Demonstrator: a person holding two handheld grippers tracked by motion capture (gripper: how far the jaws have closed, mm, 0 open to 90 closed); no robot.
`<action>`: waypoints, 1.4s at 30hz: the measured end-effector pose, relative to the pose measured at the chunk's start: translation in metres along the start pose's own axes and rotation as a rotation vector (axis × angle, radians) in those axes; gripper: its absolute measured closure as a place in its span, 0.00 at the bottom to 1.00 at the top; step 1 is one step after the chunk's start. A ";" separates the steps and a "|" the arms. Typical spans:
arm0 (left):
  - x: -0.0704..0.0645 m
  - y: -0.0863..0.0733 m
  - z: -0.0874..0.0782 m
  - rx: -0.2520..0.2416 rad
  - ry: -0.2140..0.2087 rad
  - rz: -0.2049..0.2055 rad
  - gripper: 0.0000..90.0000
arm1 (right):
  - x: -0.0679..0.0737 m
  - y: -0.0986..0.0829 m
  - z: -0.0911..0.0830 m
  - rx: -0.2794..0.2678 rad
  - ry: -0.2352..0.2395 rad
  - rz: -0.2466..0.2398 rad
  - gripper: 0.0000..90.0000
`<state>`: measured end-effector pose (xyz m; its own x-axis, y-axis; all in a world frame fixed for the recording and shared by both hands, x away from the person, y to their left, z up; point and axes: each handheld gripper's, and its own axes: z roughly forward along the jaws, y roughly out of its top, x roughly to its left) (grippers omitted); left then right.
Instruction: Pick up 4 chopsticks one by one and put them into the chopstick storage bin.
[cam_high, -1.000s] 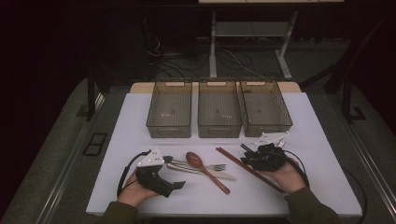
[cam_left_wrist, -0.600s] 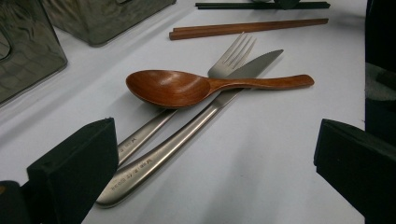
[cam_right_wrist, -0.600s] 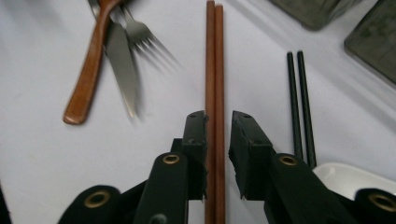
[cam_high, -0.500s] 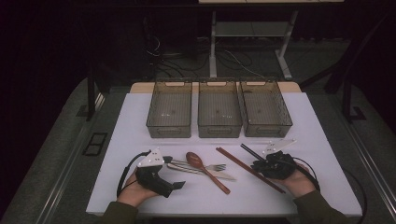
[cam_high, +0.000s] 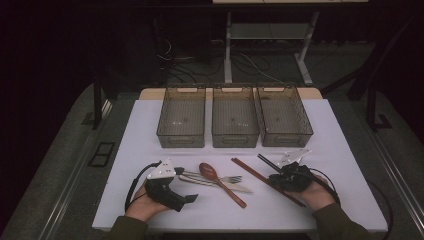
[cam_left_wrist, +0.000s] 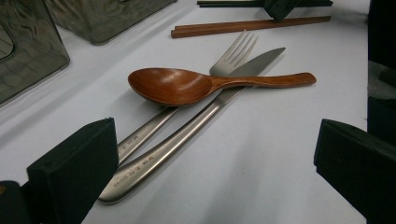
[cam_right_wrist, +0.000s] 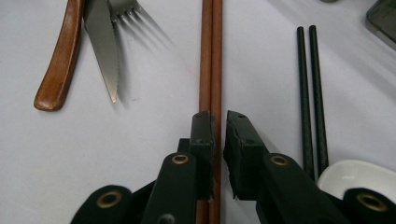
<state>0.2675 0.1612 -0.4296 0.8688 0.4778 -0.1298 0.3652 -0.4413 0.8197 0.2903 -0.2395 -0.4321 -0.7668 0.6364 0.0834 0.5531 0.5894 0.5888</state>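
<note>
Your right claw (cam_right_wrist: 218, 122) is drawing back toward you along the brown chopsticks (cam_right_wrist: 211, 56): a second ago it was sitting farther up the table, over by the black chopsticks (cam_high: 266, 162), and now it is resting low at the near end of the brown pair. In the right gripper view its jaws are almost pressed together, with the brown sticks running straight ahead and passing under the left jaw. The slit between the jaws is looking empty, so you are probably not pinching the sticks yet, though the jaw is hiding the contact and I can't be sure. The black chopsticks (cam_right_wrist: 312, 93) are lying just to the right of that claw, apart from it.

That shift is telling me you are choosing the brown pair as the first thing to lift, likely toward one of the three trays (cam_high: 233, 116) beyond the claw. You are needing to spread the jaws again or slide sideways so both sticks are sitting between them.

Your left claw (cam_high: 191, 198) is staying where it was, spread wide. In the left gripper view the wooden spoon (cam_left_wrist: 187, 85) is lying just ahead of it, across the fork (cam_left_wrist: 233, 55) and knife (cam_left_wrist: 196, 122), all untouched.
</note>
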 end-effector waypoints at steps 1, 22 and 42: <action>0.000 0.000 0.000 0.000 0.000 0.000 0.00 | 0.000 0.000 0.000 0.002 -0.003 -0.002 0.91; 0.000 0.000 0.000 0.002 0.000 0.000 0.00 | -0.006 0.002 0.002 -0.004 -0.015 0.005 0.91; -0.001 0.000 0.002 0.013 -0.009 0.002 0.00 | -0.003 0.007 0.013 0.018 -0.044 -0.046 0.93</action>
<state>0.2670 0.1592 -0.4305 0.8726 0.4698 -0.1335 0.3678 -0.4522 0.8125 0.3007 -0.2310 -0.4388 -0.7766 0.6296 0.0205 0.5237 0.6272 0.5766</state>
